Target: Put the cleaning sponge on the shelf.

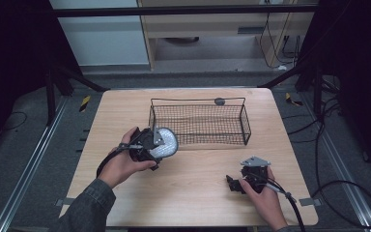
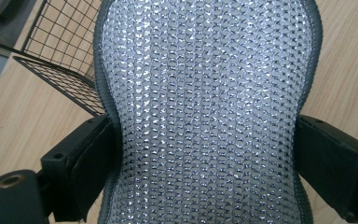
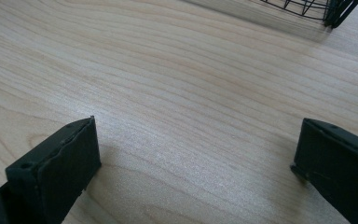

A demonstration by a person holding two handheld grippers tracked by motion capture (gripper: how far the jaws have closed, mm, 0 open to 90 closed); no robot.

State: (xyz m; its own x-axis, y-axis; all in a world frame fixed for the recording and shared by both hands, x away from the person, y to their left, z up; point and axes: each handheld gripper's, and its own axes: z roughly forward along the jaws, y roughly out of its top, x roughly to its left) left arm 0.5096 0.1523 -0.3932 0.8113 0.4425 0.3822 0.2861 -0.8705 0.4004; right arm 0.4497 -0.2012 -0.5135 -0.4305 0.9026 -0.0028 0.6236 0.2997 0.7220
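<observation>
High view: left tongs [image 1: 160,143] grip a silvery mesh pad [image 1: 164,142], pinched at its waist, just at the wire basket's [image 1: 199,121] seven-o'clock corner. Right tongs [image 1: 232,182] rest spread apart on the worktop [image 1: 193,183] at five o'clock.

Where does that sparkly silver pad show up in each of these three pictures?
High view: the silver pad sits left of centre, held in the left gripper by the wire basket's front left corner.
Left gripper view: the pad runs up the middle, pinched between the fingers.
Right gripper view: not in it.
Shared landmark: the wire basket.
</observation>
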